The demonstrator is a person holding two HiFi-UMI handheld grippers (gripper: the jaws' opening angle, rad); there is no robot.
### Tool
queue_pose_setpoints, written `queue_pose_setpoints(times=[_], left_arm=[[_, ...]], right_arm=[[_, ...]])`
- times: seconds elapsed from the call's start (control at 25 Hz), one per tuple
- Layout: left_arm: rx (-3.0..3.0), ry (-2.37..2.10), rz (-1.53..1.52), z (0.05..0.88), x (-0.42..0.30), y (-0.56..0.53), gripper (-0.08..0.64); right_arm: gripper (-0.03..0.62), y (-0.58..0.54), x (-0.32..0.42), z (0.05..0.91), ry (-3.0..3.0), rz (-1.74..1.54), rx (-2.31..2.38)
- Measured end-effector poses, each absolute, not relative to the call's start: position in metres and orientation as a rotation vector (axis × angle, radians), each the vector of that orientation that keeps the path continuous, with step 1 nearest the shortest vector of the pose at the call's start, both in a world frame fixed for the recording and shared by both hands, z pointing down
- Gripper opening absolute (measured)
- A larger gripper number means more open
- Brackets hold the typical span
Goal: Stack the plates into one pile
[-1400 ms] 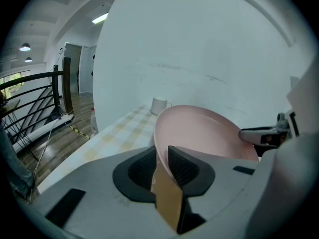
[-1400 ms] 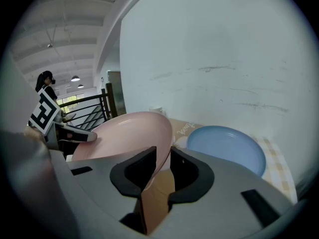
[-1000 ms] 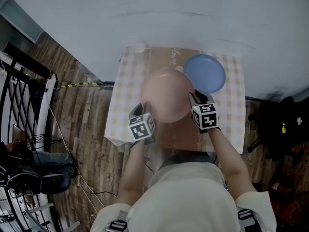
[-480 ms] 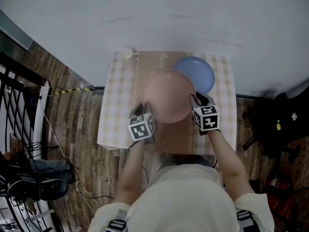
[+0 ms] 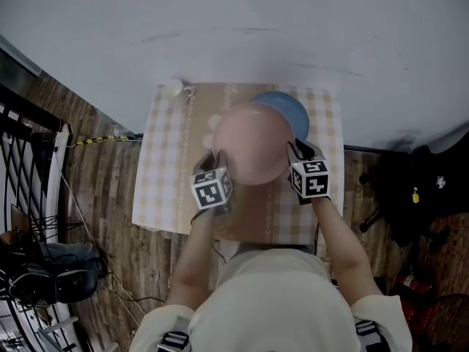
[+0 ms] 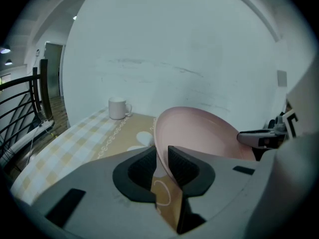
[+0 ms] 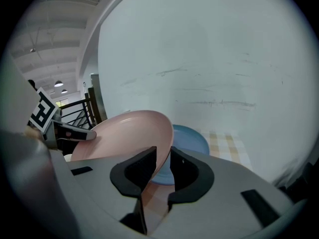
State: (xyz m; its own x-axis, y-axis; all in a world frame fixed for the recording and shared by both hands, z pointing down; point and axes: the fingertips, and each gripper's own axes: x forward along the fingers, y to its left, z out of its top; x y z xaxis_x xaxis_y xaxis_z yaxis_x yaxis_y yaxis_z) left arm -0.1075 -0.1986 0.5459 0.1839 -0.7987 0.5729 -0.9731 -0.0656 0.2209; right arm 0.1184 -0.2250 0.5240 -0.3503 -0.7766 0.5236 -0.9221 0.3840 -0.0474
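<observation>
- Now the left hand-held gripper [image 6: 160,164] has its jaws pinched on the left rim of the pink plate [image 5: 253,151], and the right hand-held gripper [image 7: 163,164] is clamped likewise on the opposite rim.
- Carried between the two, the pink plate hangs above the tabletop [image 5: 157,189] and partly covers the blue plate [image 5: 292,108], which lies flat near the wall.
- Done well, I judge, both grips hold firm and level so the plate neither tilts nor twists.
- Centre it over the blue plate, lower until the two nest, then release both sides together.
- A white mug [image 6: 117,107] stands well apart at the far-left corner, out of the way.
</observation>
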Motion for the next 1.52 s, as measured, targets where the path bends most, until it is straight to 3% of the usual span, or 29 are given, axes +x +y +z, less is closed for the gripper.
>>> queue_pose_setpoints(times=[0.68,1.52], left_arm=[[1.927,-1.638,0.527,0.569,-0.048,-0.252,0.07],[1.97,-1.621,0.726,0.597,-0.026,-0.303,0.086]], right_arm=[[0.08,-0.273,0.178,0.544,-2.202,0.499,1.457],[0.084,-0.317,0.199,0.581,-2.164,0.568,1.438]])
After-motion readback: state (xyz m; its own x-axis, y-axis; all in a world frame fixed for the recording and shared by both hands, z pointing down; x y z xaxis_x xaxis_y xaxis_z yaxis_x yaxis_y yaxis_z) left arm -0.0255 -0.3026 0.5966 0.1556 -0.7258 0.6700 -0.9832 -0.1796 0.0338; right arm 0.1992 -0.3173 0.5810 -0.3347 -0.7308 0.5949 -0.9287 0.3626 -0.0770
